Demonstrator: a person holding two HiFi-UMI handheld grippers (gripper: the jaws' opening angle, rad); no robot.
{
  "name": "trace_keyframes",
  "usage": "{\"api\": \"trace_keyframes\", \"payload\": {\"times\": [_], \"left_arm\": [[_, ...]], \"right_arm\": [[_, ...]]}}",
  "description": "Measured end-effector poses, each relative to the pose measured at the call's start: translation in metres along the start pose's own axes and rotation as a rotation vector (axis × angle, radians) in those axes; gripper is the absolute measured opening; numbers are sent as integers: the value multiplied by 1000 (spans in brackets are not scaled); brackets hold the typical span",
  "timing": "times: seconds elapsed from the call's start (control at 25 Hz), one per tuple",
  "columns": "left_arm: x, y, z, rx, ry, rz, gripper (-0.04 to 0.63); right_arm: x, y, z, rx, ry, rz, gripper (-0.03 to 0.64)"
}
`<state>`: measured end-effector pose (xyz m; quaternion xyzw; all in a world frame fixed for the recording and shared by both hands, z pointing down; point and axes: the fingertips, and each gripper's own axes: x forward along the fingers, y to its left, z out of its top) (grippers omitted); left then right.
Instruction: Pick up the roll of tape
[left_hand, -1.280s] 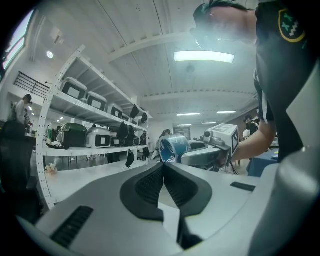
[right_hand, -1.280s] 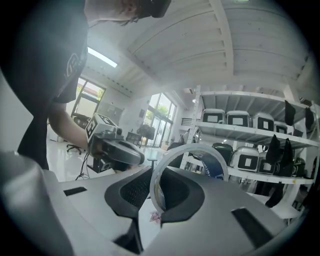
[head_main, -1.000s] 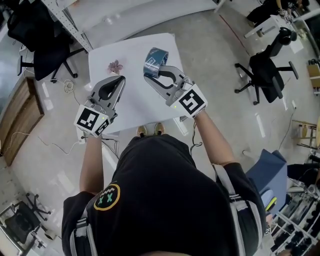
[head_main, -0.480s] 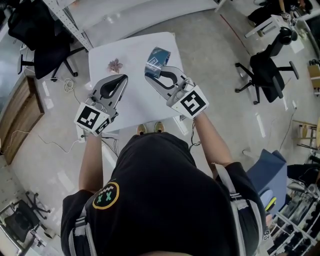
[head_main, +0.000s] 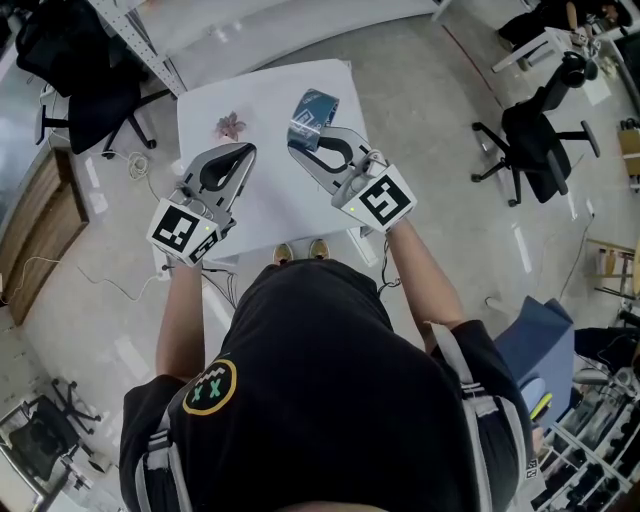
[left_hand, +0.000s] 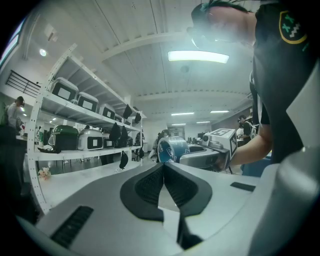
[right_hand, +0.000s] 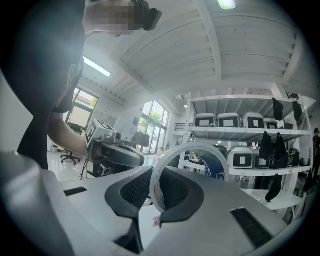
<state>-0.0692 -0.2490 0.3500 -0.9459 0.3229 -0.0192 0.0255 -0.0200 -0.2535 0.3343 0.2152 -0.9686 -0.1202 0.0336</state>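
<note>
The roll of tape (head_main: 312, 114), blue printed with a white core, stands on edge over the white table (head_main: 270, 95). My right gripper (head_main: 304, 144) is shut on it. In the right gripper view the roll's wall (right_hand: 156, 186) sits pinched between the two dark pads, and its blue side (right_hand: 215, 168) shows beyond. My left gripper (head_main: 243, 153) hovers to the left over the table, shut and empty; its pads (left_hand: 150, 186) meet in the left gripper view, where the tape (left_hand: 172, 149) shows past the tips.
A small pink object (head_main: 230, 126) lies on the table's far left. Black office chairs stand at the right (head_main: 535, 140) and at the upper left (head_main: 85, 100). A metal rack (head_main: 140, 50) runs behind the table. A wooden panel (head_main: 40, 235) lies at the left.
</note>
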Motion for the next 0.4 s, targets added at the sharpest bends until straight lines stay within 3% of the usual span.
{"api": "trace_keyframes", "payload": {"times": [0.4], "left_arm": [[-1,0,3,11,-4,-1,18]], "right_arm": [[0,1,1,-20,-1,-3,69]]}}
